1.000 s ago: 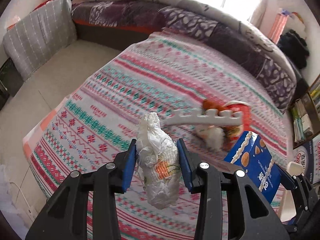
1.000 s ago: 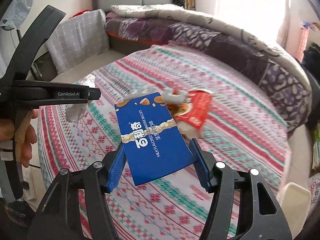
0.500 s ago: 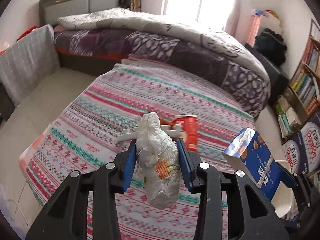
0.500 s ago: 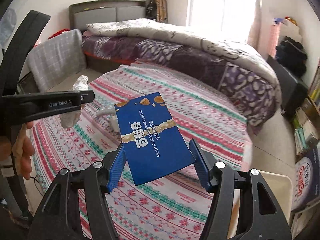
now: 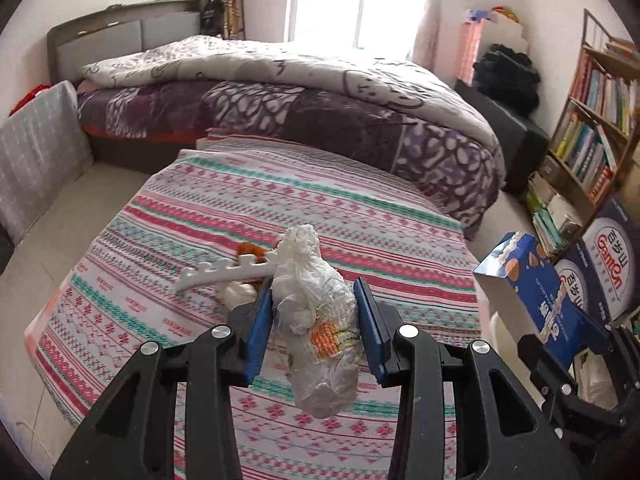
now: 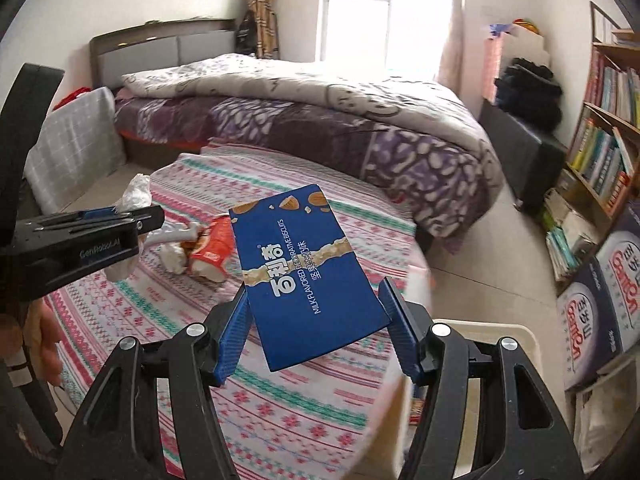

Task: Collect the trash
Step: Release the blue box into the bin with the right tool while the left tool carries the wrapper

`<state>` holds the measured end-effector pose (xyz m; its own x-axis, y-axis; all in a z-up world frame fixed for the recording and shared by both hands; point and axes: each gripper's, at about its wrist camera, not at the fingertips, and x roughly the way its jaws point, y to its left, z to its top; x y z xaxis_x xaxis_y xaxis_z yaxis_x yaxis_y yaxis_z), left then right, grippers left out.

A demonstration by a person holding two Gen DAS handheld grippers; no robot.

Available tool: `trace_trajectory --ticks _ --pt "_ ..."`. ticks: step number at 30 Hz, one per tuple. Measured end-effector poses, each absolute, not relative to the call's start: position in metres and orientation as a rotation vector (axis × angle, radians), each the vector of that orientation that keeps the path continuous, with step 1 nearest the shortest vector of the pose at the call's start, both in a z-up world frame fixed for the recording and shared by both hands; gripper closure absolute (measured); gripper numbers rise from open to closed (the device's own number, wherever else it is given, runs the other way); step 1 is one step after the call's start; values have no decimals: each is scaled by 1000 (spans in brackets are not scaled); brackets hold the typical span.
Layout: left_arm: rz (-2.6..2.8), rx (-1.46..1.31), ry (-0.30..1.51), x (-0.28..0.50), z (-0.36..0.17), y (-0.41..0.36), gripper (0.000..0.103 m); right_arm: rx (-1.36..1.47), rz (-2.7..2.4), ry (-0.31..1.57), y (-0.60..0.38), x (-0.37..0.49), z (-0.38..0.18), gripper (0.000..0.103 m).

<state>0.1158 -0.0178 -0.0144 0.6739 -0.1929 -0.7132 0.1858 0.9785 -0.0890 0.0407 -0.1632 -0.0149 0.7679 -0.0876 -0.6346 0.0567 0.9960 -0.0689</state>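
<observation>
bed [image 5: 280, 92] under bright window [image 5: 328, 0] | bookshelf [image 5: 592, 128] right | pale floor [image 5: 108, 184]

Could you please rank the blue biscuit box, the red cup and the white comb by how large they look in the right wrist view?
1. Blue biscuit box, by far the largest, though held nearest the camera by the right gripper.
2. Red cup.
3. White comb, partly hidden by the left gripper, so ranks two and three are unsure.

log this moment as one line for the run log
left gripper: shut on tissue wad | right gripper: shut on blue box | both lifted over bed | red wrapper, white rack left
</observation>
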Motion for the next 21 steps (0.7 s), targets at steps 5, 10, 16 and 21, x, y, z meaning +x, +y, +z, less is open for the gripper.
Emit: trace_trajectory --ticks 5,10,16,21 --pt "-256 15 797 109 -15 -45 63 -29 -134 695 -188 31 -13 44" --pt "-301 46 797 101 -19 -73 63 6 -200 696 -215 22 -11 44" --pt "-350 66 798 93 -23 -102 63 57 -307 713 -255 9 -11 44" --pt "-396 77 804 85 -27 -129 63 94 -387 736 -284 -2 -15 44"
